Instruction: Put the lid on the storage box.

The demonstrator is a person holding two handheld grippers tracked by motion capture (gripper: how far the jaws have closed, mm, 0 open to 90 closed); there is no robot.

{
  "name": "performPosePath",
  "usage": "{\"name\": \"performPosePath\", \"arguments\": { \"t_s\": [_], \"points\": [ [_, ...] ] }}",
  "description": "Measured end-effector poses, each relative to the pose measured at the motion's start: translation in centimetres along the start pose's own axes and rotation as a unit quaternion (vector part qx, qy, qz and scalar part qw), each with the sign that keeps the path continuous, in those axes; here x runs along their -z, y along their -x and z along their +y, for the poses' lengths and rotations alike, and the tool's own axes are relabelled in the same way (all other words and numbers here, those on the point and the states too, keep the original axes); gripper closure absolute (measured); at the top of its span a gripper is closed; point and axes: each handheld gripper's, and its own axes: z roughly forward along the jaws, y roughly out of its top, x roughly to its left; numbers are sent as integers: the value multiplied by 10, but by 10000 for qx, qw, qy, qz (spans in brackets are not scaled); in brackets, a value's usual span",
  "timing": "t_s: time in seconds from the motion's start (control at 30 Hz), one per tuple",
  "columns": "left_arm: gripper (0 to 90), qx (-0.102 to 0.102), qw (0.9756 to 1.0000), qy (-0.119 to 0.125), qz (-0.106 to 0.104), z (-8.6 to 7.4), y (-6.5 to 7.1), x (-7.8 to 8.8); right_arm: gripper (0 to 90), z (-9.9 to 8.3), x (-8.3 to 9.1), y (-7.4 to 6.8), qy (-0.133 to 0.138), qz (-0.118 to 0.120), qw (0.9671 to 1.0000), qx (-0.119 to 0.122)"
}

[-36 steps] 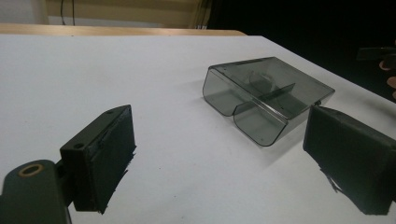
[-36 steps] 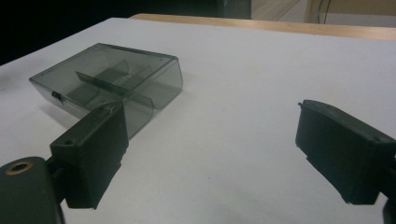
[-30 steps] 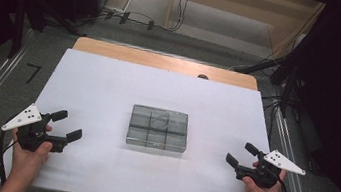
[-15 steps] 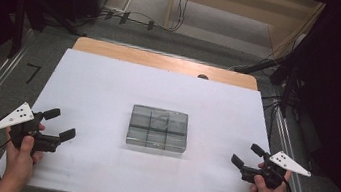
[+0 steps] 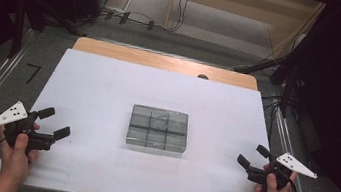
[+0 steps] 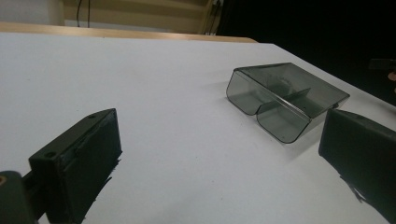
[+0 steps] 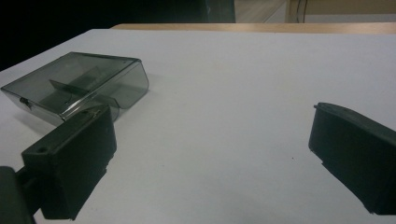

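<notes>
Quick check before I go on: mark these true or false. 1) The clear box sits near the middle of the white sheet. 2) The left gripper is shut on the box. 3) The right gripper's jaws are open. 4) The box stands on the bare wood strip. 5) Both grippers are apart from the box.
1) True: the clear box lies mid-sheet on the white sheet.
2) False: the left gripper is open and empty, left of the box.
3) True: the right gripper is open.
4) False: the wood strip is bare, beyond the sheet.
5) True.
</notes>
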Motion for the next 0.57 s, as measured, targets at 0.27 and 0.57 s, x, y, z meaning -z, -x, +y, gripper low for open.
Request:
{"name": "performPosePath", "arguments": {
  "t_s": [0.27,0.57],
  "points": [
    [0,-22,10000,-45,44,-1,-1,-1,0,-2,-1,2,-38,-68,10000,23],
    [0,-63,9999,-62,50,0,0,-1,0,-1,1,2,-12,-99,9999,23]
  ]
}}
